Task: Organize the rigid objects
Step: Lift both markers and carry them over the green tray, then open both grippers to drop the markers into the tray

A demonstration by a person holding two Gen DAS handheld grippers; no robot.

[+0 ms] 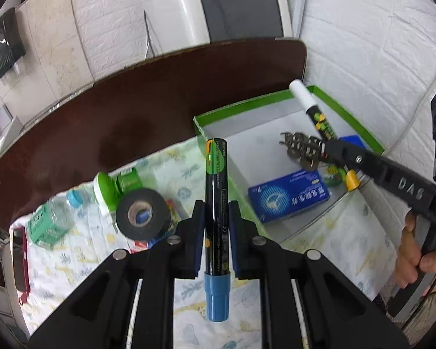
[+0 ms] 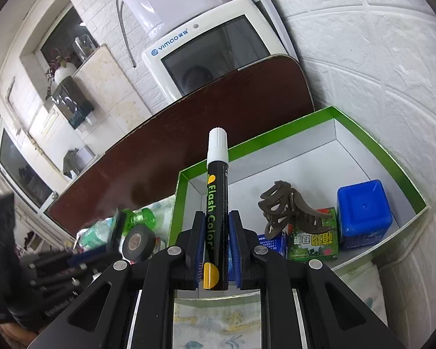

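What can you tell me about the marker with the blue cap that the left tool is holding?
The blue-capped marker is a glossy black plastic barrel with a green printed label near its far end and a blue stepped cap at the near end. The left tool is shut on its middle, pads pressing both sides, so it lies along the fingers, pointing away. It hangs above the patterned cloth, beside the green-rimmed box, touching nothing else.

Both tools are showing as matte black plastic frames with cut-out slots and round silver screw heads. The left gripper (image 1: pixel 216 226) and the right gripper (image 2: pixel 216 241) are wearing blue pads inside their black fingers. Raised letters "DAS" are showing along the right tool's arm, above the bare hand (image 1: pixel 418 258) at its handle.
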